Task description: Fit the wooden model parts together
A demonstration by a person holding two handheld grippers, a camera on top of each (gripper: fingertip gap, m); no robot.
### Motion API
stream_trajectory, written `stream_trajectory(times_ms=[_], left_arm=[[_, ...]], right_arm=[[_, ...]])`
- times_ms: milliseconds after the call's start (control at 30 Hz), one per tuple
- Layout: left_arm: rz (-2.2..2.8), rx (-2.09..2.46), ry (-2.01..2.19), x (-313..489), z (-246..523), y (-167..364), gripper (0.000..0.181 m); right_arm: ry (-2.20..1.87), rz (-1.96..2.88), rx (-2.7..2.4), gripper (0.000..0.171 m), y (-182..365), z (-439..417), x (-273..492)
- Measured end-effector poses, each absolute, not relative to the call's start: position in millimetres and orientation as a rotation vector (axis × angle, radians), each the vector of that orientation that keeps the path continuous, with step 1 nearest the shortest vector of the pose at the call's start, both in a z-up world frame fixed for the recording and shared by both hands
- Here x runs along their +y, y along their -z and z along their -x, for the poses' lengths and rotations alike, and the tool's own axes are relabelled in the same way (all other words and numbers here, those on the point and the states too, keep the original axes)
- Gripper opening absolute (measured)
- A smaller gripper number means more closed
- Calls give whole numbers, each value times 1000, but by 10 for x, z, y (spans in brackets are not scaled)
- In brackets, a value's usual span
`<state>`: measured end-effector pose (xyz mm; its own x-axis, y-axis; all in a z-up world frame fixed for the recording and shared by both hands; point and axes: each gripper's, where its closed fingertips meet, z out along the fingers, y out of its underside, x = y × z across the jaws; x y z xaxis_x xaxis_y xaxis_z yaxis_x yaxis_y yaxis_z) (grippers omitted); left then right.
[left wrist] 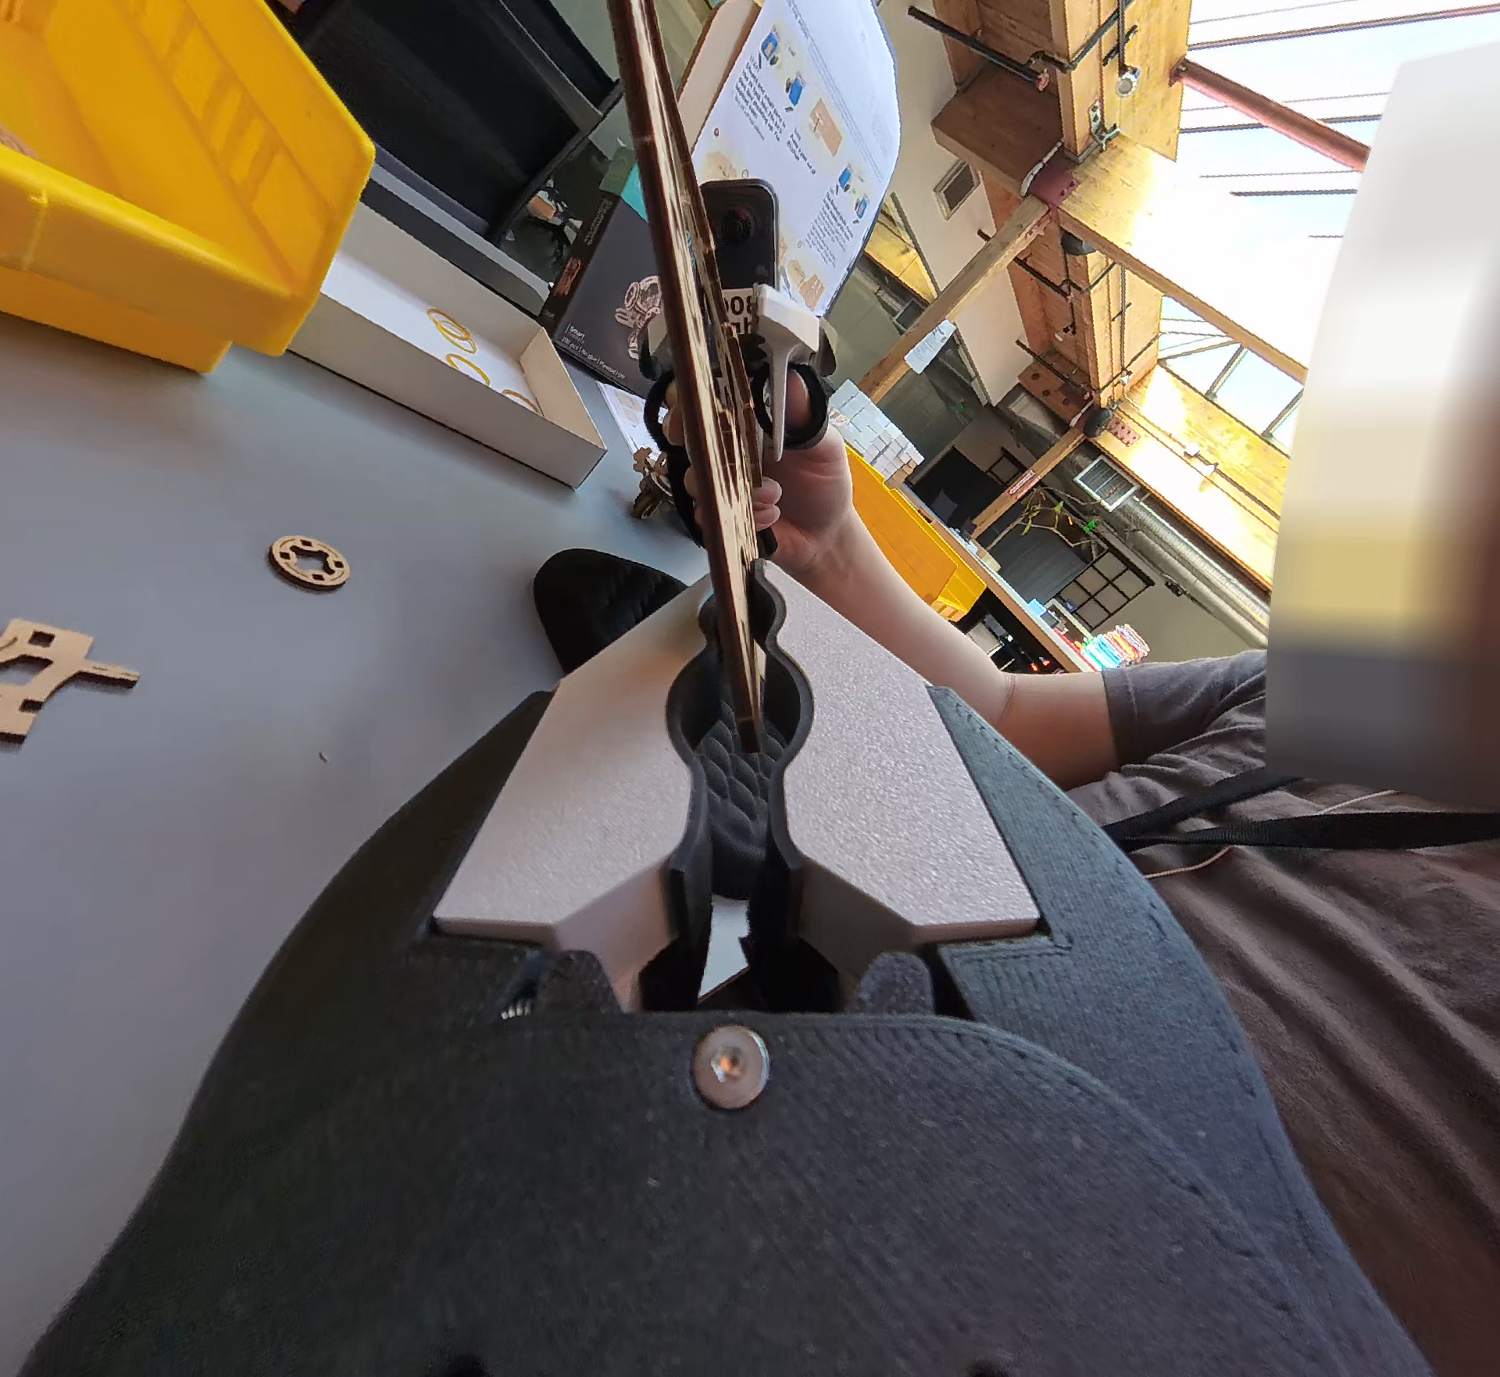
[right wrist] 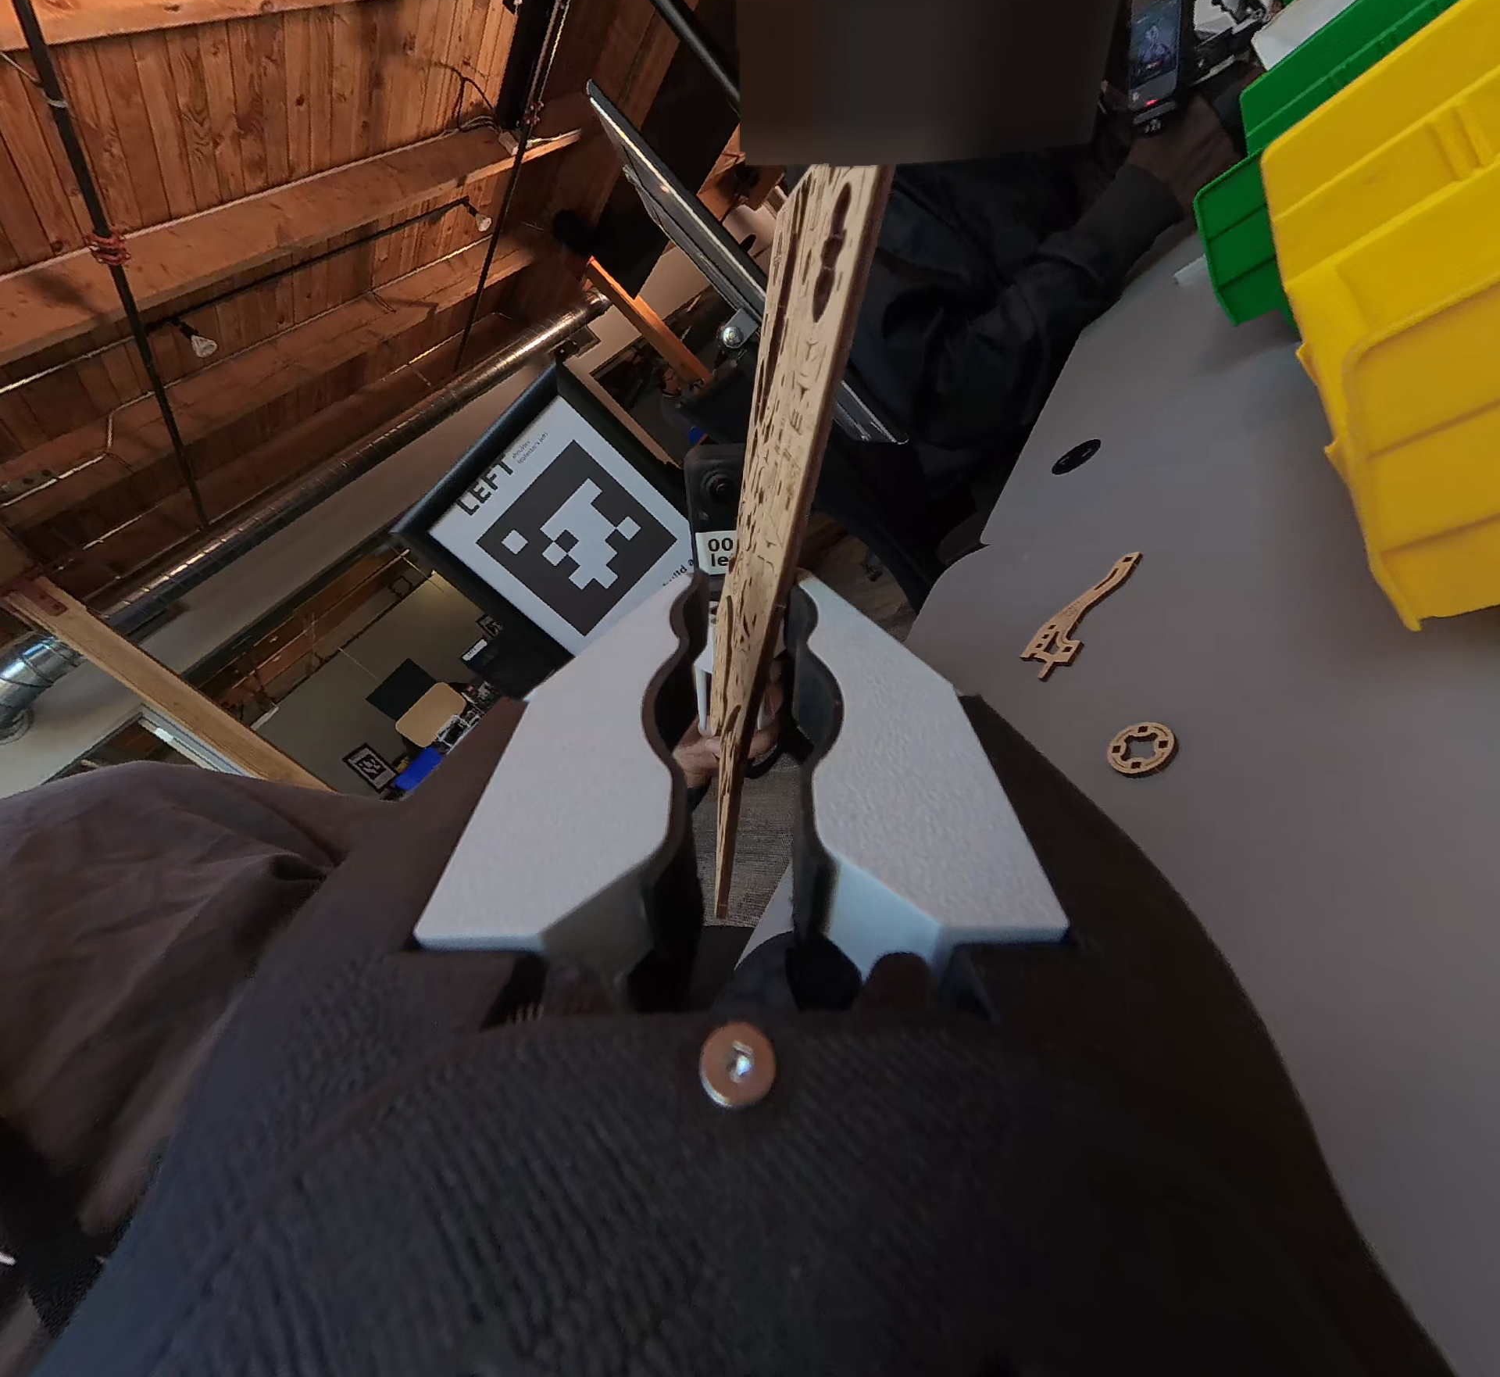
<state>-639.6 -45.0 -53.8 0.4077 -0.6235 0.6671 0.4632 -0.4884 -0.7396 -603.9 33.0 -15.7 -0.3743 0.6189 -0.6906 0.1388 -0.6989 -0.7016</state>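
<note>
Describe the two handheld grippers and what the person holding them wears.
The left gripper and the right gripper match: a broad black textured printed body, one silver screw in the middle, two pale grey wedge-shaped fingers with wavy black inner pads. The left gripper carries a black-and-white square marker. The person wears a short-sleeved brown shirt with a black strap across it.

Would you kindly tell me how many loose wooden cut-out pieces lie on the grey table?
2: a round wooden ring and a long jagged wooden piece beyond it; others may be hidden.

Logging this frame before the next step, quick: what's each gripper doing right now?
Left gripper: shut on the wooden sheet.
Right gripper: around the same sheet's edge; a gap shows, grip cannot be told.
</note>
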Motion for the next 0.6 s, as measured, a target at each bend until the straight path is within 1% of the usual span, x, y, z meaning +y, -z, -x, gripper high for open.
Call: stream_trajectory(times_ms=[233, 600], left_arm=[[1599, 151, 1279, -424, 6344, 412, 1], [1592, 177, 1244, -354, 6258, 268, 1]], right_arm=[[-2008, 1559, -1101, 16, 112, 5991, 332], [-1947, 1570, -1101, 14, -5, 5898, 410]])
